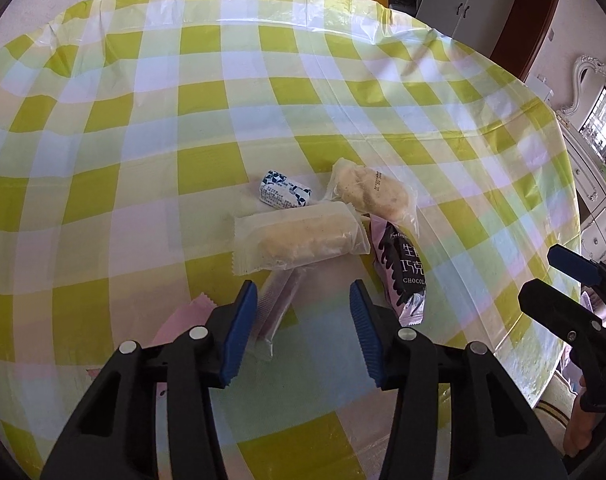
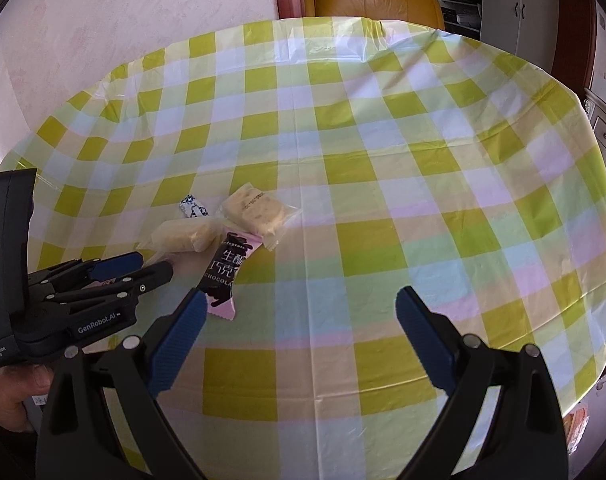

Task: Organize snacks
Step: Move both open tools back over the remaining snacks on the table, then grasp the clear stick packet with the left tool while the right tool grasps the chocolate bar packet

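Left wrist view: a checked tablecloth (image 1: 143, 128) fills the frame, with a cluster of wrapped snacks (image 1: 303, 236) at centre. The left gripper (image 1: 303, 312), jaws spread and empty, sits at lower centre, nearest a slim clear-wrapped stick (image 1: 279, 300) whose long axis runs diagonally between its fingers. The right gripper (image 2: 299, 312), also spread and empty, is farther off, with the chocolate bar (image 2: 223, 276) at its left finger.

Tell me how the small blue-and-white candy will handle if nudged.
The blue-and-white candy looks cylindrical and lies on its side, so it may roll. It is small, probably light. Its wrapper looks smooth, so it could slip on the plastic tablecloth.
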Available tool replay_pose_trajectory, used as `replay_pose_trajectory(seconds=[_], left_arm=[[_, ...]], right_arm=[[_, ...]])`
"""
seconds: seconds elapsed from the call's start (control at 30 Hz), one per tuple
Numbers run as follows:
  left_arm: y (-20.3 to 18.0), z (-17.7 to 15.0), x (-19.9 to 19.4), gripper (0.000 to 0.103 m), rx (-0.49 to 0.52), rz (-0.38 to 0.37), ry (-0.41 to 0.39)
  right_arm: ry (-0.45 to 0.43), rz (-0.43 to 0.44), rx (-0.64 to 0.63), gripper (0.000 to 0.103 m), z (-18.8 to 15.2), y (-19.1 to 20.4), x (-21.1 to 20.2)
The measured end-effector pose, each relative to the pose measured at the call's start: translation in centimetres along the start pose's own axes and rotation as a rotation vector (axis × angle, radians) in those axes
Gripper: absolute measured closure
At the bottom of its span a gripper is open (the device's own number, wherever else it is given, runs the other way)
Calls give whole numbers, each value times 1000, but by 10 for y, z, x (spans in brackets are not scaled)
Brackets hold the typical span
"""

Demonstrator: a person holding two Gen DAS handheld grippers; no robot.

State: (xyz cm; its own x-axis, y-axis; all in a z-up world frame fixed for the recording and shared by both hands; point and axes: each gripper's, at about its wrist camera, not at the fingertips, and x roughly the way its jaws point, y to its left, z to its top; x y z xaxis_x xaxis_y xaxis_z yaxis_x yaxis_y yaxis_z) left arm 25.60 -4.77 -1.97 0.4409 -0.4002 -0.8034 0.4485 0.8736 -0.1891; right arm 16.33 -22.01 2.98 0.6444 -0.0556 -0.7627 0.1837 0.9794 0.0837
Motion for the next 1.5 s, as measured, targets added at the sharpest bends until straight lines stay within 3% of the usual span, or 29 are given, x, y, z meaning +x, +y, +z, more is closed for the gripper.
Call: replay_pose_trajectory(seconds=[0.1, 0.17, 0.33, 0.47, 0.63, 0.67, 0.7, 0.93, 1.0, 1.5], left_arm=[[1, -1, 4, 56, 2, 7, 9], [2, -3, 8, 68, 4, 16, 28], [-1, -9, 6, 83, 21, 69, 23], [-1, -14, 2, 86, -8, 78, 10], [0, -19, -1, 86, -40, 80, 7], [1, -20, -2, 86, -47, 79, 10], [2, -21, -3, 86, -54, 77, 13], [-1, -27, -8, 86, -73, 83, 34], [-2, -29, -9, 86, -80, 82, 41], [-14, -37, -13, 85, -80, 109, 46]], right_arm=[[10, 14, 7, 7, 1, 5, 6], [17, 32, 11, 7, 2, 8, 10], [20, 59, 8, 7, 5, 20, 18], [31, 66, 3, 8, 9, 29, 29], [72, 46, 3, 20, 14, 37, 50], [80, 46, 2, 26, 14, 38, 55], [86, 45, -1, 38, 15, 40, 58], [125, 57, -16, 64, 14, 49, 75], [145, 69, -21, 76, 11, 50, 78], [176, 52, -66, 77, -16, 40, 55]])
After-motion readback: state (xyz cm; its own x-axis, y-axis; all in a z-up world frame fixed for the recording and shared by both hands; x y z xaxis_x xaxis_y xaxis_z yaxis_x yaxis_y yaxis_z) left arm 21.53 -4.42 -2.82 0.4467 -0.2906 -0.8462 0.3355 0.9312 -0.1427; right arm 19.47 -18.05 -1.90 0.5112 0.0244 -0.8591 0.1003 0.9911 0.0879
